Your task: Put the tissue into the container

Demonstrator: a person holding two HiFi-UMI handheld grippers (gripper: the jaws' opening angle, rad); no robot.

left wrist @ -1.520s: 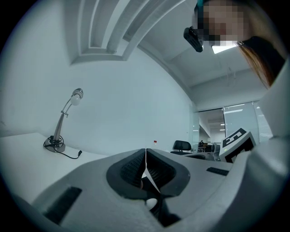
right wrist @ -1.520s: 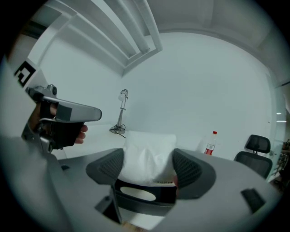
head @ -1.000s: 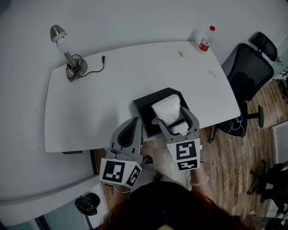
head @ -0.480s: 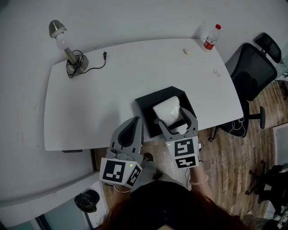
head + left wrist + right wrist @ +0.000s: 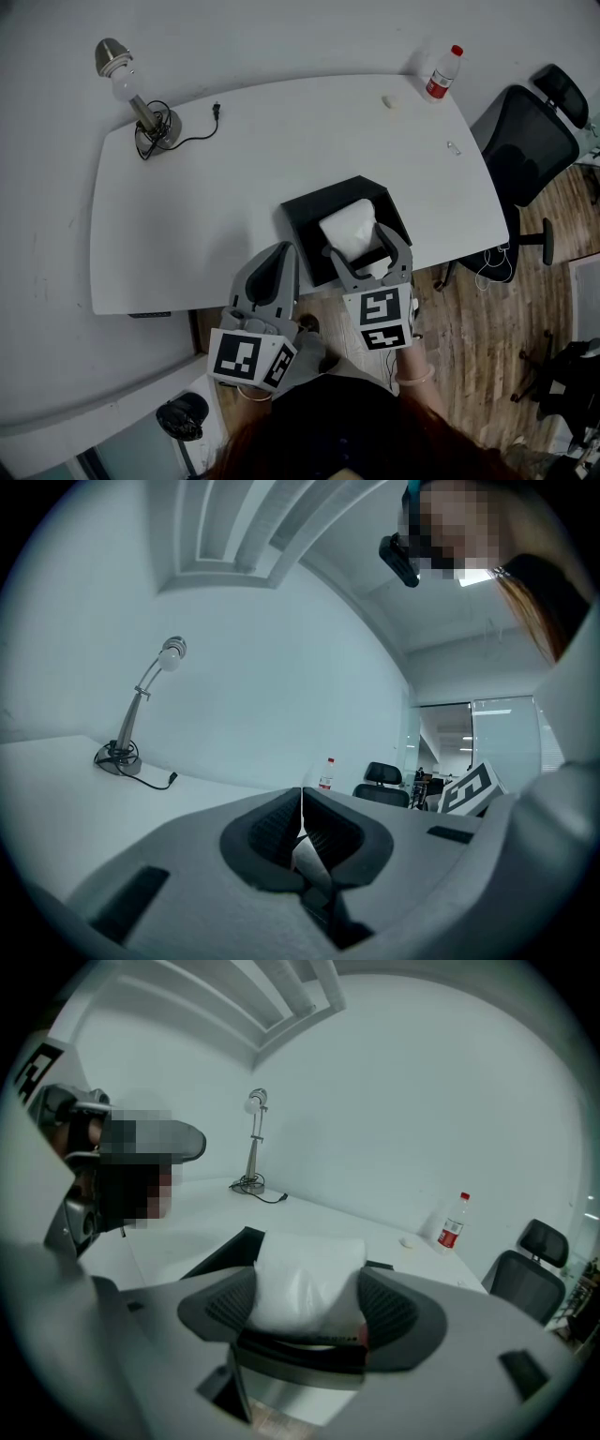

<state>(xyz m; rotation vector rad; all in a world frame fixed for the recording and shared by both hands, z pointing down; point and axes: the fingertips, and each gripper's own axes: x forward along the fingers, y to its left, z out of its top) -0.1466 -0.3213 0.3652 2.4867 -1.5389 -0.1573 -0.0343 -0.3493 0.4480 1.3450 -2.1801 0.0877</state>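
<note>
In the head view the right gripper [image 5: 364, 248] holds the white tissue [image 5: 347, 225] over the black container [image 5: 307, 208] at the table's [image 5: 216, 178] near edge, with the left gripper [image 5: 277, 262] just left of it. The left gripper view shows its jaws pressed together on nothing (only a hairline seam). The right gripper view shows the tissue clamped between both pads, bulging past them, with the container's rim just beyond.
</note>
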